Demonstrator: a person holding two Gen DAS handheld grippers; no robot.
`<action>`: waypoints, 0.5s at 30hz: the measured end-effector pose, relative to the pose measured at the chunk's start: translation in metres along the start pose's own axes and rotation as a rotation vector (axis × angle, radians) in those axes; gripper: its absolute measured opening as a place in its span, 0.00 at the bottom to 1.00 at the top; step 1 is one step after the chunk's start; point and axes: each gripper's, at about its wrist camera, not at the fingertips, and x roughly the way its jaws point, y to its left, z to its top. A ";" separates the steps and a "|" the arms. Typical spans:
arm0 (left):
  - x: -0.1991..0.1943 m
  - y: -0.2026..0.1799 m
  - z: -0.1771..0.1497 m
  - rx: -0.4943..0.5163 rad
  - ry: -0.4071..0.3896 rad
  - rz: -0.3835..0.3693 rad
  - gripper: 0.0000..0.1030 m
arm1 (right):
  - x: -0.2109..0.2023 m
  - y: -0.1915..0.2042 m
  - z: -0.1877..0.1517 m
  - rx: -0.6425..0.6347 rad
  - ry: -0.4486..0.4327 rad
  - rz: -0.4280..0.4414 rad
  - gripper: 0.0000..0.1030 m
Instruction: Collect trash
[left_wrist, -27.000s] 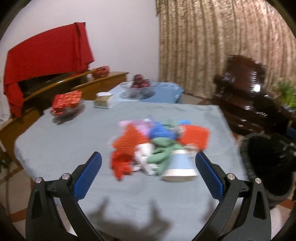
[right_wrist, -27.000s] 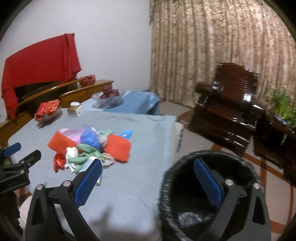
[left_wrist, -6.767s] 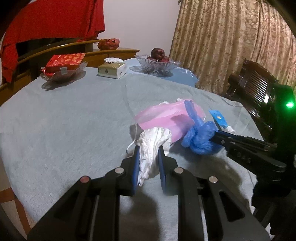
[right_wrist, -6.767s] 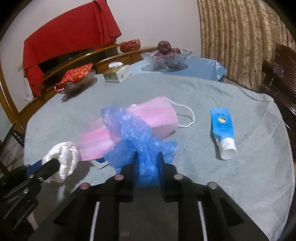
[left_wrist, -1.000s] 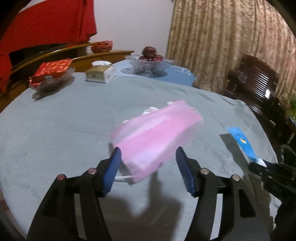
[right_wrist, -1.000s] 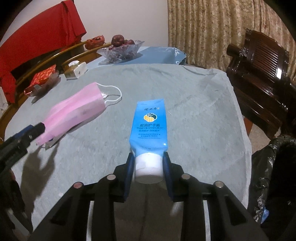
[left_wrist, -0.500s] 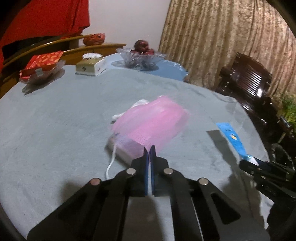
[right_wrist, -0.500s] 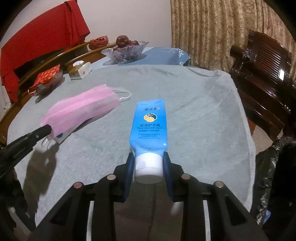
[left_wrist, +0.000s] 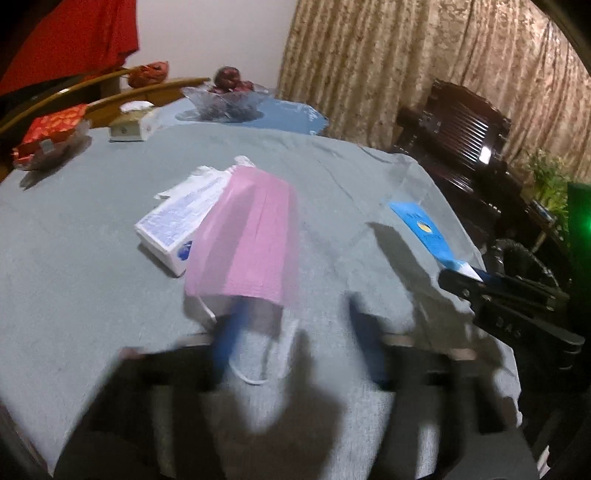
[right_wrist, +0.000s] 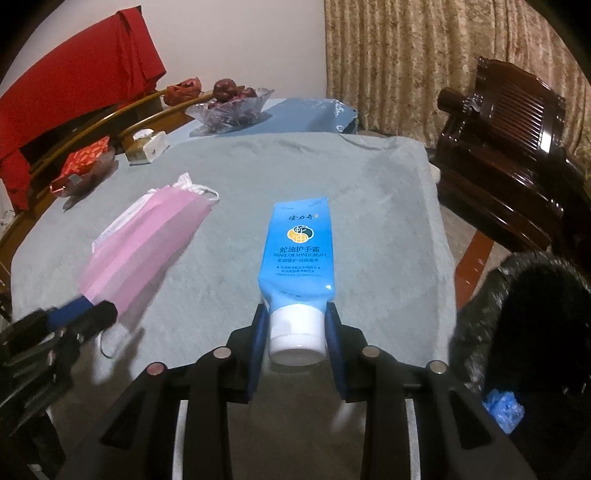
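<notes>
A pink face mask (left_wrist: 245, 236) lies on the grey-blue table cloth (left_wrist: 74, 258), partly over a small white box (left_wrist: 177, 218). My left gripper (left_wrist: 295, 332) is blurred and open just in front of the mask's near edge, holding nothing. The mask also shows in the right wrist view (right_wrist: 144, 243), with the left gripper (right_wrist: 79, 314) at its near end. My right gripper (right_wrist: 295, 332) is shut on the white cap of a blue hand-cream tube (right_wrist: 299, 251). The tube also shows in the left wrist view (left_wrist: 424, 230).
A black-lined trash bin (right_wrist: 532, 332) stands off the table's right edge with a blue scrap (right_wrist: 504, 406) inside. A glass fruit bowl (right_wrist: 229, 107), a tissue box (right_wrist: 147, 146) and a red packet on a dish (right_wrist: 83, 164) sit at the far side. A dark wooden chair (right_wrist: 509, 147) stands on the right.
My left gripper was shut at the mask's edge half a second ago and has now opened; the mask lies flat on the table. My right gripper stays shut on the tube.
</notes>
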 end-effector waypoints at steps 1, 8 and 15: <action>-0.002 0.001 0.001 0.000 -0.002 0.001 0.63 | -0.001 -0.001 -0.001 0.000 0.001 0.000 0.30; -0.018 0.008 -0.005 0.009 0.018 0.034 0.66 | -0.004 -0.003 -0.004 0.009 -0.004 0.009 0.30; -0.013 0.017 0.003 0.032 -0.008 0.086 0.68 | -0.004 -0.003 -0.004 0.010 -0.012 0.013 0.30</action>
